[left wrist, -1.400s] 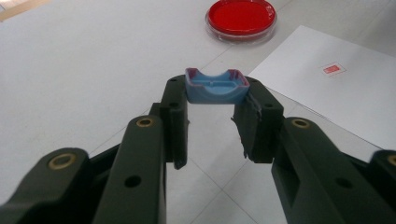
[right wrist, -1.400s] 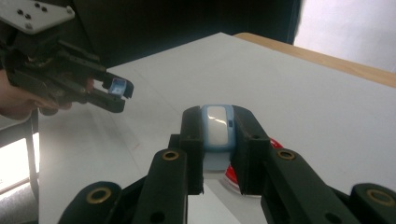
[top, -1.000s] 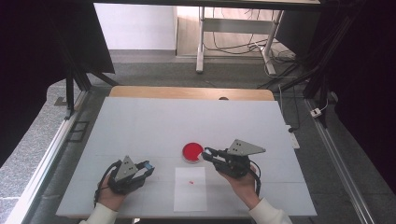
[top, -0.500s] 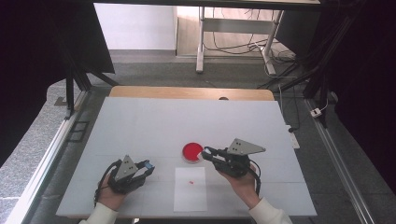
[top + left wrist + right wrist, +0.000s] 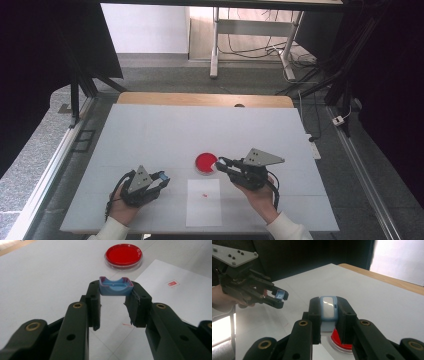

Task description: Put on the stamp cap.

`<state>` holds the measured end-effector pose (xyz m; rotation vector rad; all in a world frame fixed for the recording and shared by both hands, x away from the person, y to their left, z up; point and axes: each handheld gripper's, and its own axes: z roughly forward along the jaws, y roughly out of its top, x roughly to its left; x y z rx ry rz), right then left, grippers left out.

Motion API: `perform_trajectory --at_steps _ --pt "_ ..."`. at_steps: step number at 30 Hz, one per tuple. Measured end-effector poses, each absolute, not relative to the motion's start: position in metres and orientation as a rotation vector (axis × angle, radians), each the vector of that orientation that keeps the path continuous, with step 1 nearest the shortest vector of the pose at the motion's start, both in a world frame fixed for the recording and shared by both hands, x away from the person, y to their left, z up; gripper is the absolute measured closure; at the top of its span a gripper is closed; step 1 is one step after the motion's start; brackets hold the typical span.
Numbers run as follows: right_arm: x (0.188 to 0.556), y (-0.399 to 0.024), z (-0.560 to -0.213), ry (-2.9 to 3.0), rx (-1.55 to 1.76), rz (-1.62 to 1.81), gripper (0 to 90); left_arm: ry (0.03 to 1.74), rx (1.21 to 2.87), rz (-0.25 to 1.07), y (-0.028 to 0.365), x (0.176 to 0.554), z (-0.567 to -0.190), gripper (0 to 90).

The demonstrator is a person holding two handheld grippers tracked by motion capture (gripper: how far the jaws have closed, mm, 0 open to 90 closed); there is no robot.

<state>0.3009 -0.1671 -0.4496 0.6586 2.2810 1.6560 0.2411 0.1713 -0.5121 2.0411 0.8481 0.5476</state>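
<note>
My left gripper (image 5: 162, 178) lies low over the table's front left, shut on a small blue tray-shaped piece (image 5: 115, 286) held across its tips (image 5: 115, 290). My right gripper (image 5: 220, 163) is shut on a small blue piece with a white face (image 5: 328, 307), clamped between its fingertips (image 5: 328, 303). It hovers at the right rim of a round red dish (image 5: 206, 162). The dish shows ahead in the left gripper view (image 5: 123, 255) and below the jaws in the right gripper view (image 5: 338, 341). The left gripper (image 5: 279, 297) with its blue piece also shows in the right gripper view.
A white paper sheet (image 5: 204, 205) with a small red mark (image 5: 204, 194) lies between the hands, near the front edge of the white table (image 5: 200, 130). It also appears in the left gripper view (image 5: 185, 302). A wooden strip (image 5: 200, 99) runs along the far edge.
</note>
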Motion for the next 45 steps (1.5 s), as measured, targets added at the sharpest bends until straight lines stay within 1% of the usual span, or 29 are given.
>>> perform_trajectory --at_steps 17,24,45 --pt "0.303 -0.165 -0.454 2.286 0.701 1.656 74.9 0.815 2.05 0.513 0.163 0.255 -0.516 65.6" --pt "0.302 -0.163 -0.455 2.295 0.695 1.642 75.0 0.797 2.067 0.522 0.157 0.253 -0.515 65.7" --pt "0.298 -0.158 -0.457 2.301 0.679 1.655 75.0 0.738 2.087 0.52 0.128 0.257 -0.51 65.6"
